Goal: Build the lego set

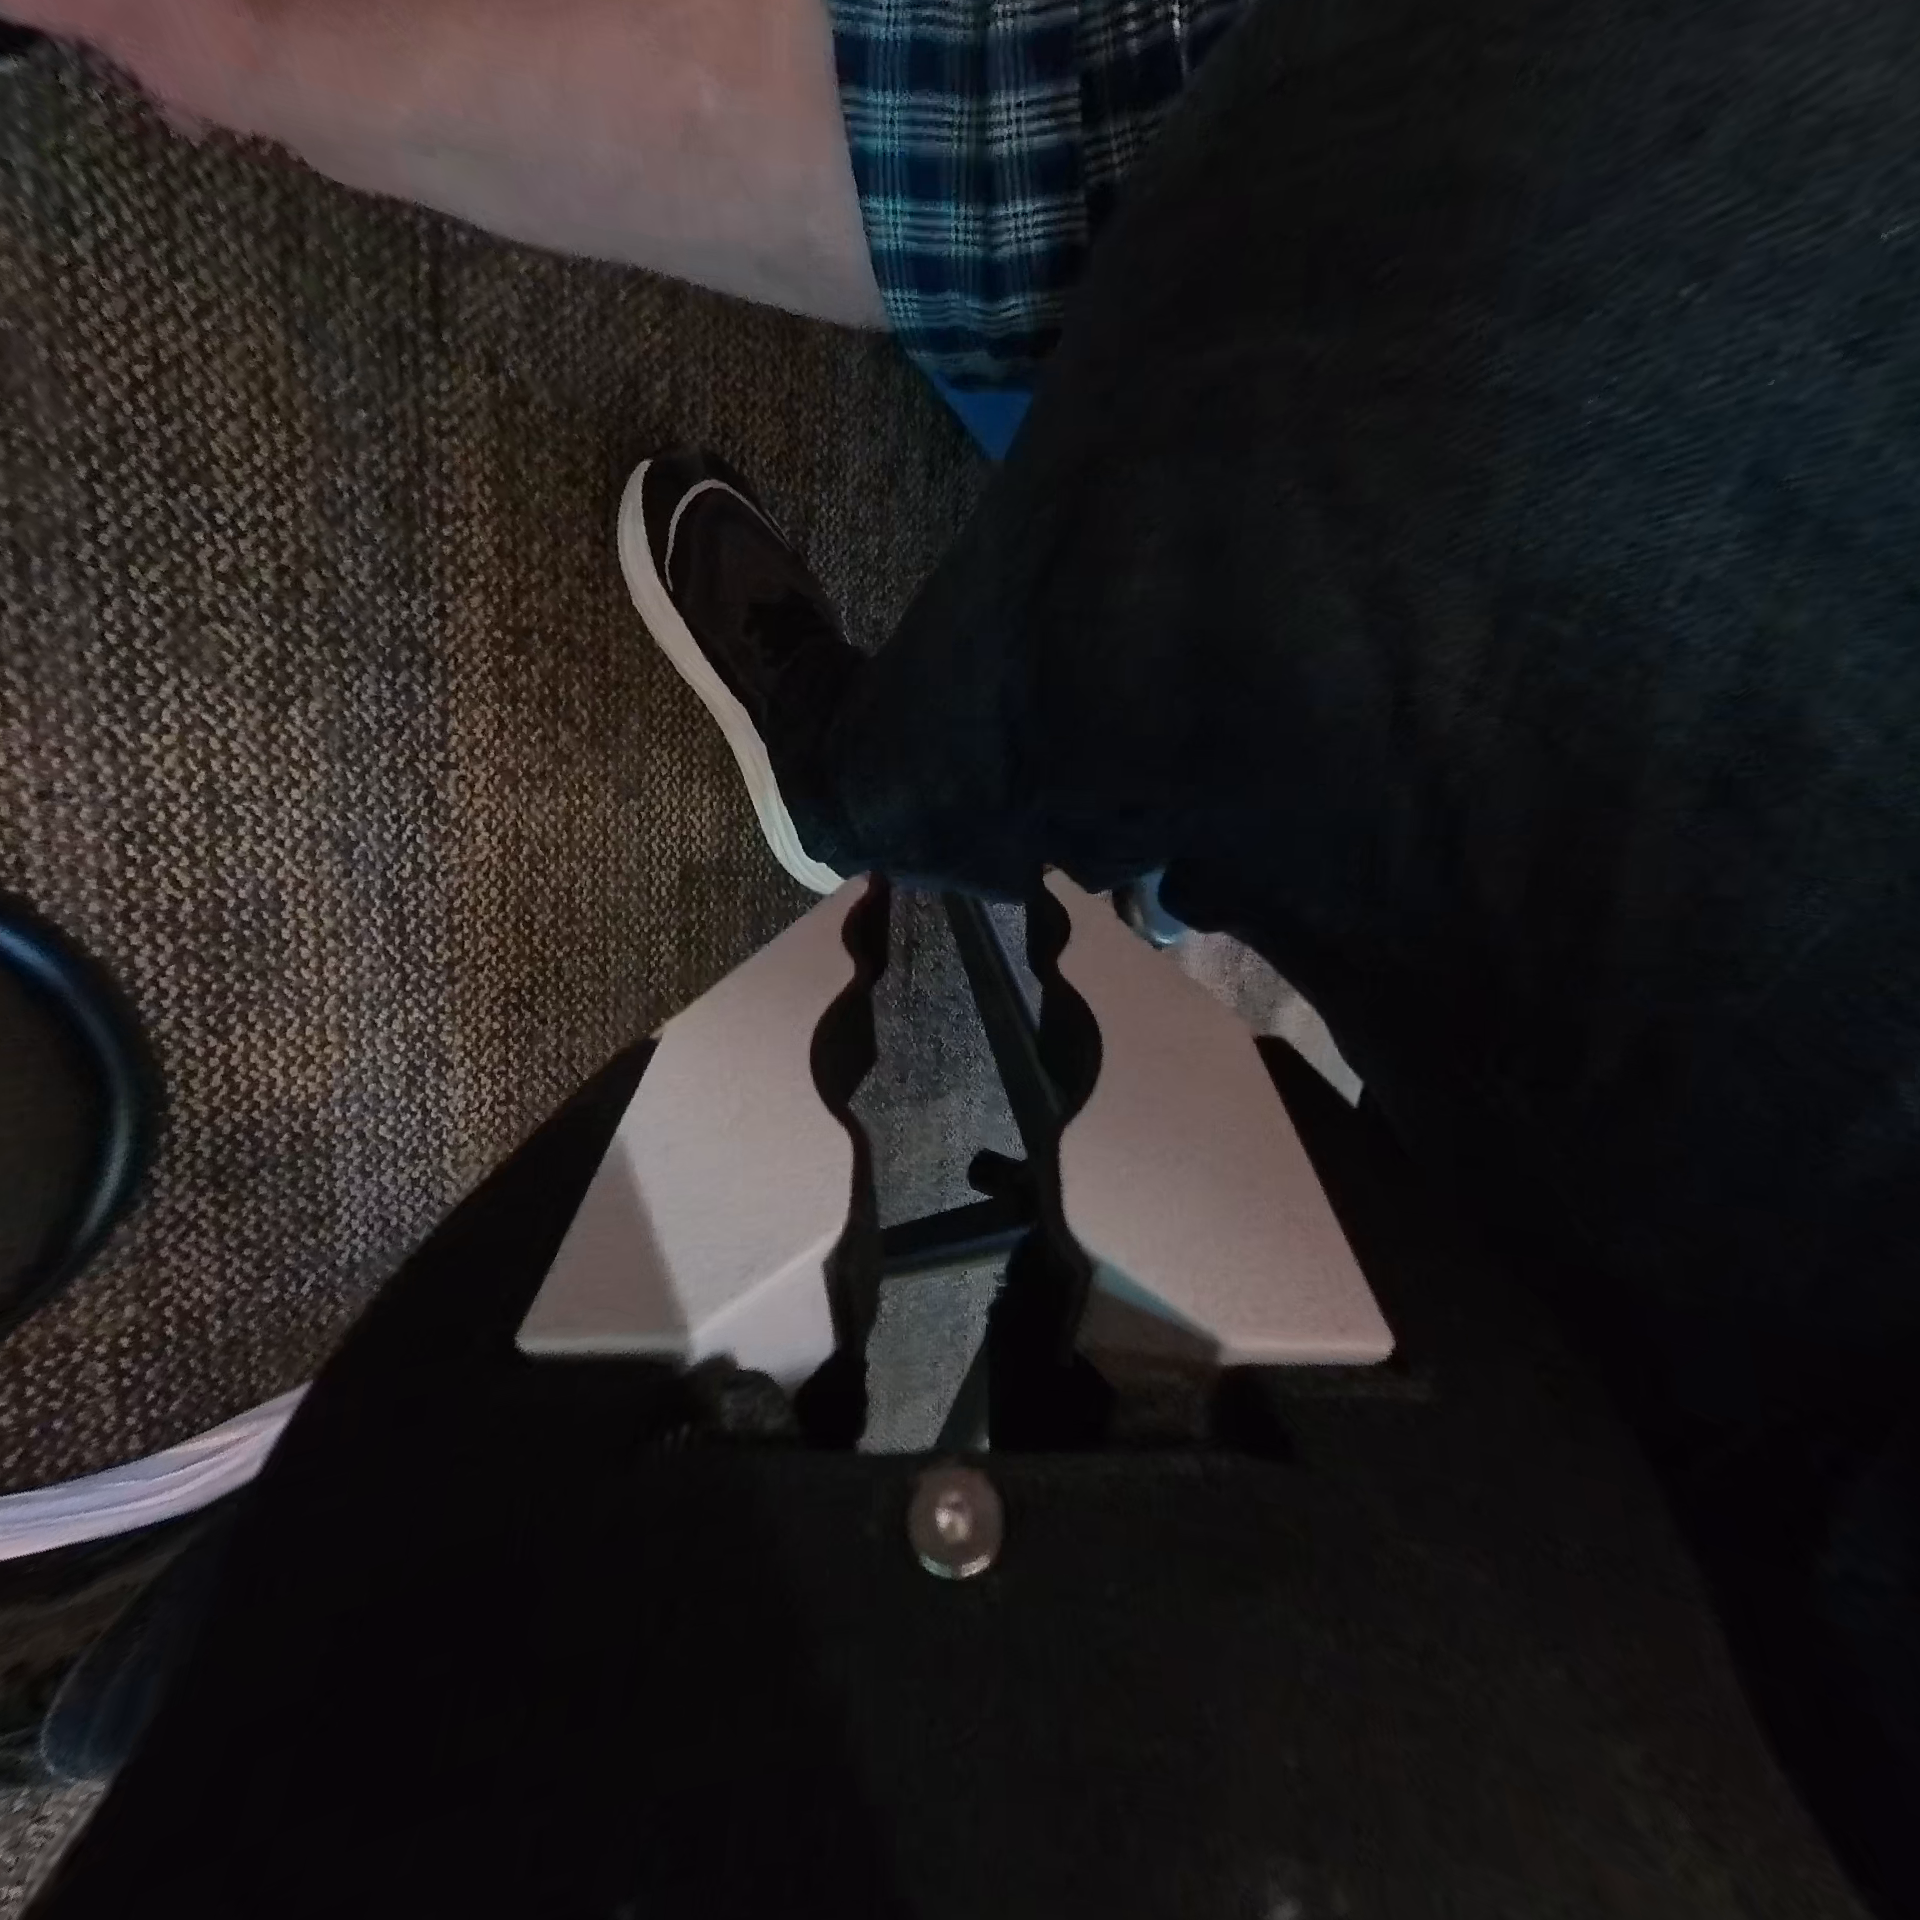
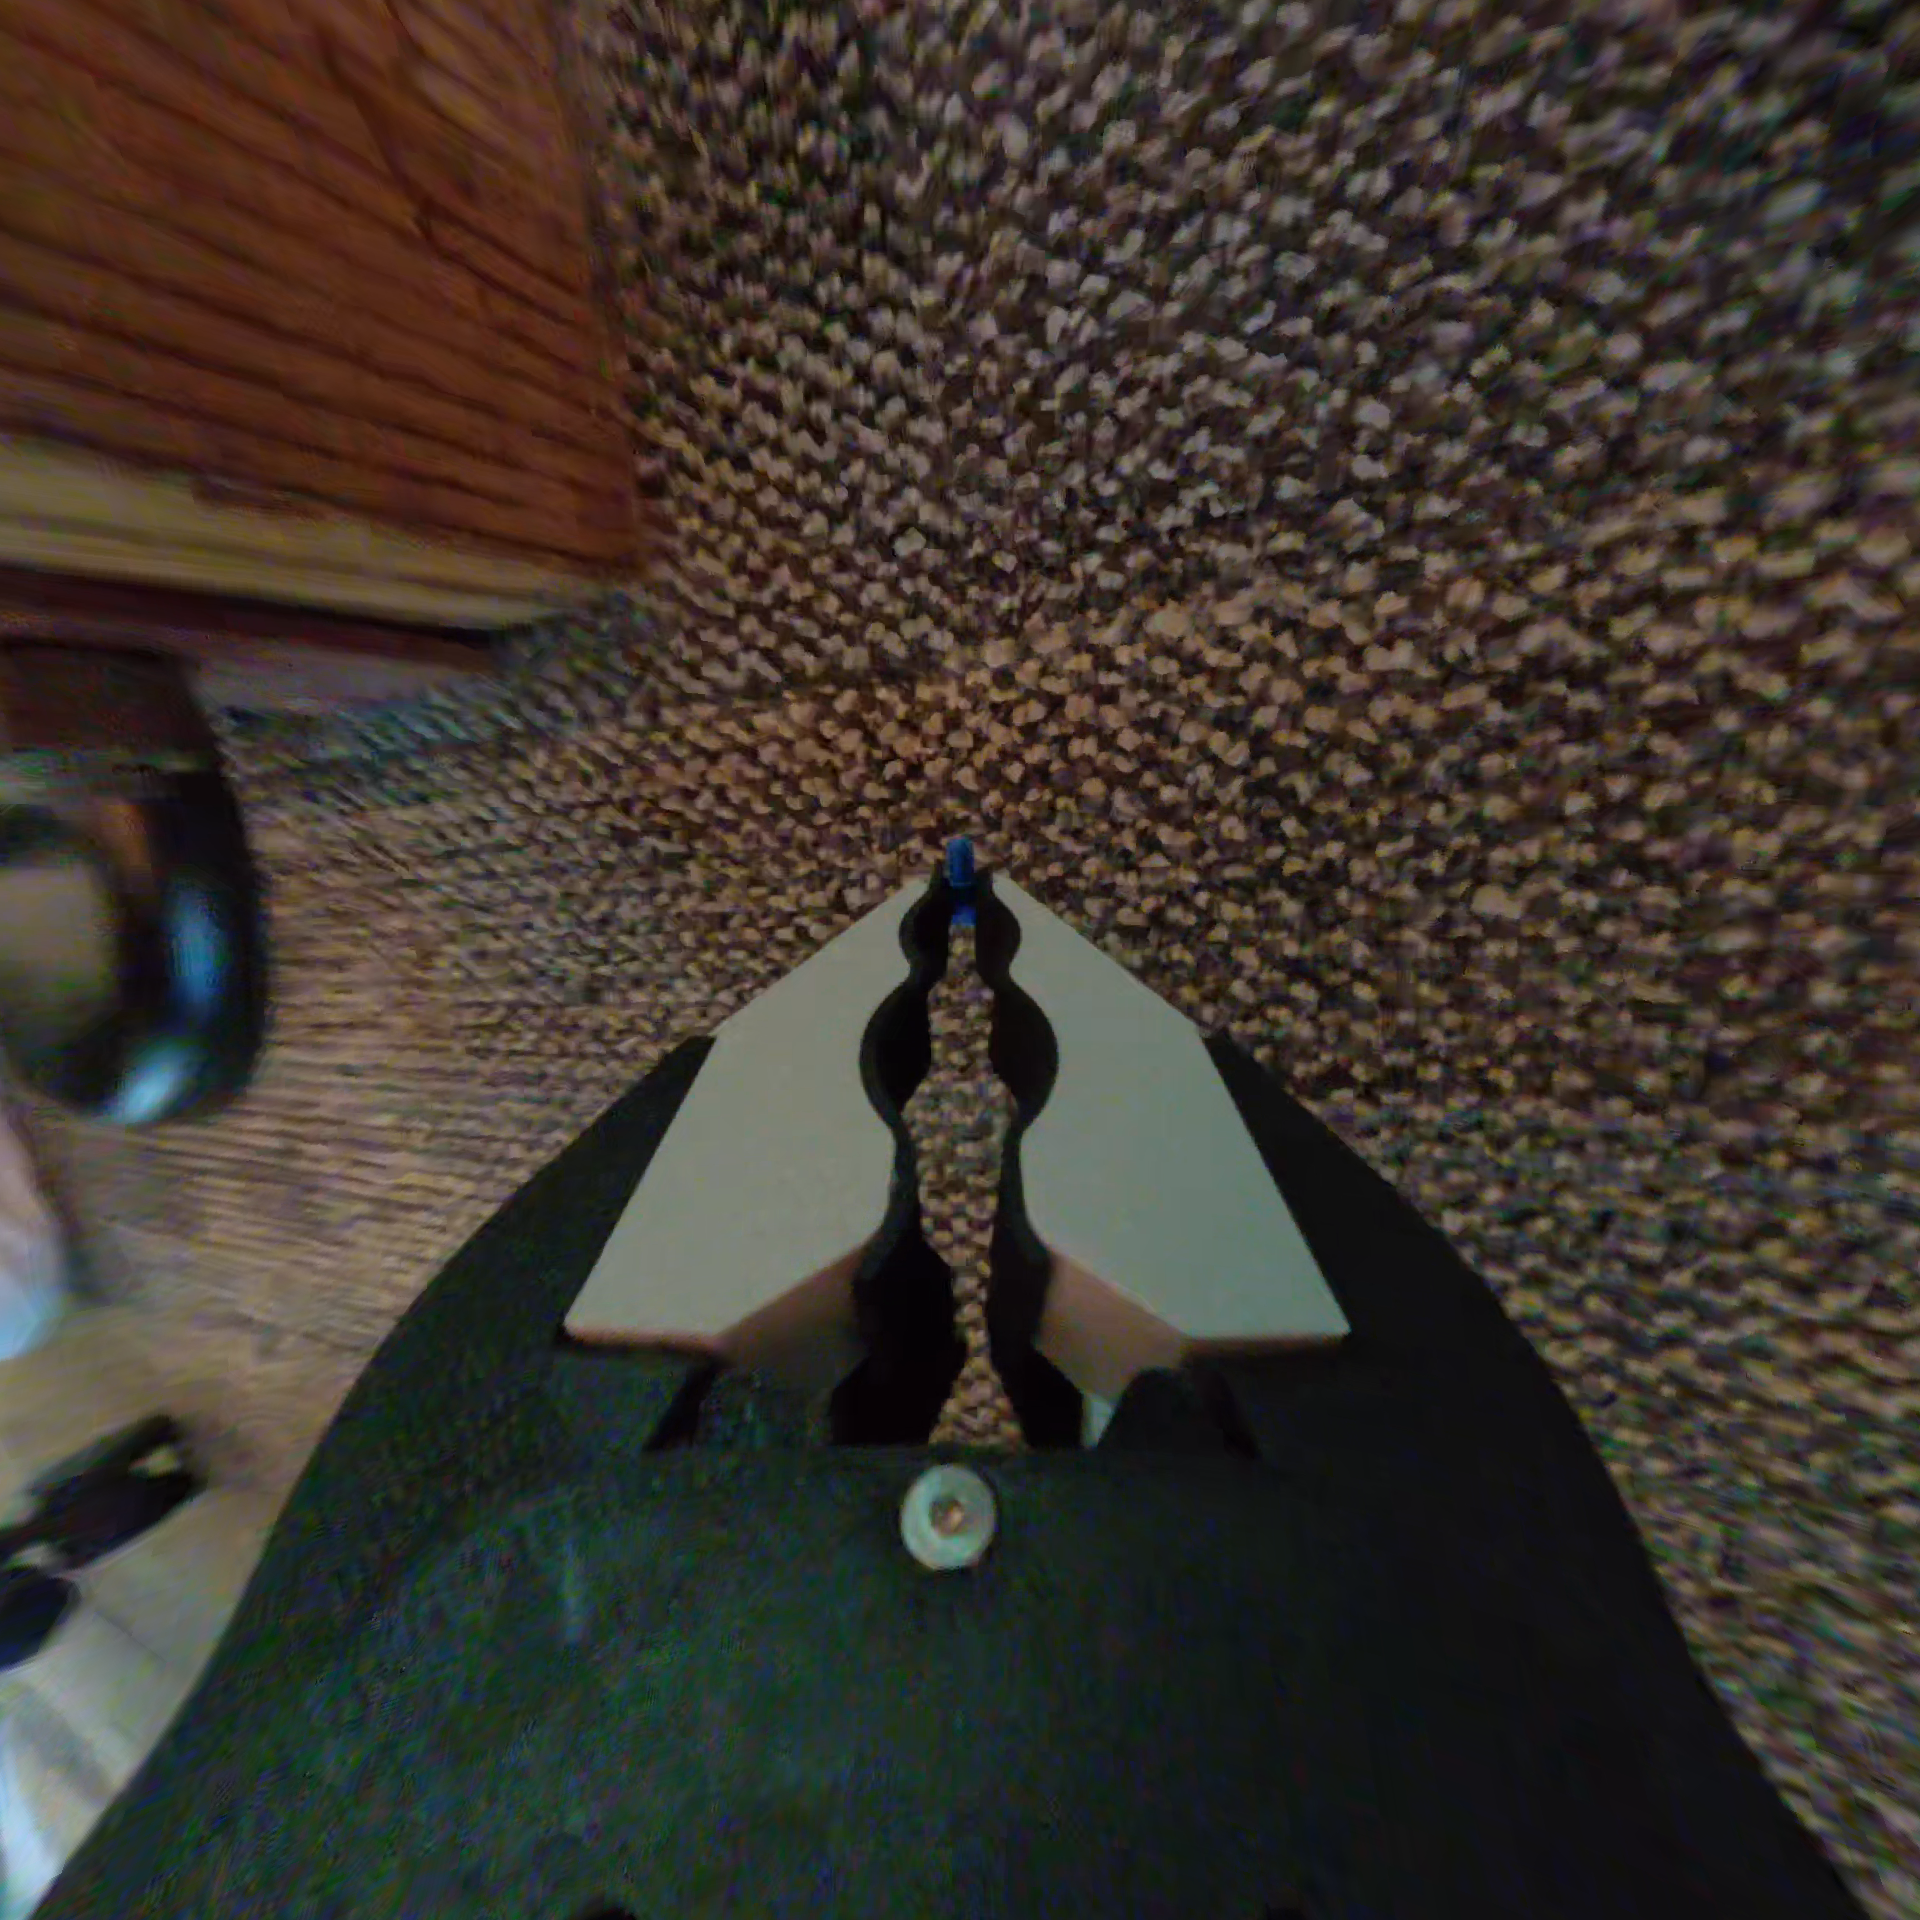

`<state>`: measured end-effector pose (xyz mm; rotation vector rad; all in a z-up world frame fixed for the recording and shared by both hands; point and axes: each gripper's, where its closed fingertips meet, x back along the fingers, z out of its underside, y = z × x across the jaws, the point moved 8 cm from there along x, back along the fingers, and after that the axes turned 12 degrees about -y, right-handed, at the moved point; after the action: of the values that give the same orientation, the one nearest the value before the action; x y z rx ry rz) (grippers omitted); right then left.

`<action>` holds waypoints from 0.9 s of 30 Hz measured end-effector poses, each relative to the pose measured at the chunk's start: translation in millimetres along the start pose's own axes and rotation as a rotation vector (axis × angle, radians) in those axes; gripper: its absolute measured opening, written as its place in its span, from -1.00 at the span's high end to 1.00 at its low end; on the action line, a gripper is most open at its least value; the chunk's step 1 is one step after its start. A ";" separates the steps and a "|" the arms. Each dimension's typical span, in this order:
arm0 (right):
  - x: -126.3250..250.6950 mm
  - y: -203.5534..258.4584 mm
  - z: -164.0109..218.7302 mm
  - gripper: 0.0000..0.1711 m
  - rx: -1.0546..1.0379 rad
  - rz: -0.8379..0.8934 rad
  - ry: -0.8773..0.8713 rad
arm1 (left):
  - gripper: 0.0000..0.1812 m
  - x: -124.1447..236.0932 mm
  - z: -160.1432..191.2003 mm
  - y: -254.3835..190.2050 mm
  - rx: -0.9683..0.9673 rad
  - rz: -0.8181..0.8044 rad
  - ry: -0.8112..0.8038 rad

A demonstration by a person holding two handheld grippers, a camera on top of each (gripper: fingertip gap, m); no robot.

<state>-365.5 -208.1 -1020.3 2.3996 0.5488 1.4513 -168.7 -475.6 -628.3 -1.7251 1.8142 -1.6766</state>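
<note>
My right gripper point(image 2: 958, 896) is shut on a small blue lego piece point(image 2: 958, 864). The piece sticks out a little past the fingertips, and both pads press on it. The gripper points down at the speckled carpet point(image 2: 1351, 520). My left gripper point(image 1: 958, 888) is open, with a clear gap between its fingers point(image 1: 862, 997). Only carpet and a thin black bar point(image 1: 997, 997) farther off show through the gap. It points down beside a person's dark trouser leg point(image 1: 1351, 520). No other lego parts show in either view.
A black shoe with a white sole point(image 1: 717, 623), a plaid shirt point(image 1: 966, 156) and a bare arm point(image 1: 520, 135) show in the left wrist view. A wooden furniture edge point(image 2: 291, 260) and a black caster point(image 2: 156, 935) are at the left of the right wrist view.
</note>
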 end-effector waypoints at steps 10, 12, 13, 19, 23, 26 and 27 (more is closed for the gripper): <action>113.8 45.8 -13.8 0.98 -0.343 -0.498 -0.344 | 0.73 0.7 -9.3 -10.5 -0.043 0.012 0.002; 146.0 65.2 -18.1 0.97 -0.316 -0.518 -0.363 | 0.73 1.4 -13.0 -13.6 -0.061 0.009 -0.001; 163.7 76.8 -20.8 0.97 -0.283 -0.520 -0.361 | 0.73 1.5 -14.3 -15.3 -0.071 0.006 -0.001; 288.8 169.7 -50.5 0.97 0.198 -0.270 -0.337 | 0.74 0.0 -13.2 -16.7 -0.090 -0.017 0.031; 411.8 247.8 -100.7 0.96 0.473 -0.175 -0.506 | 0.74 -2.8 -15.2 -14.4 -0.099 -0.041 0.044; 517.0 305.5 -133.3 0.96 0.615 -0.121 -0.665 | 0.74 -6.5 -16.6 -15.6 -0.120 -0.057 0.051; 552.1 316.7 -142.1 0.96 0.643 -0.080 -0.716 | 0.75 -7.1 -15.4 -14.9 -0.131 -0.069 0.060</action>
<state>-203.8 -229.9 -388.9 3.0635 0.9946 0.3074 -168.1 -457.0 -615.5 -1.8277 1.9525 -1.6876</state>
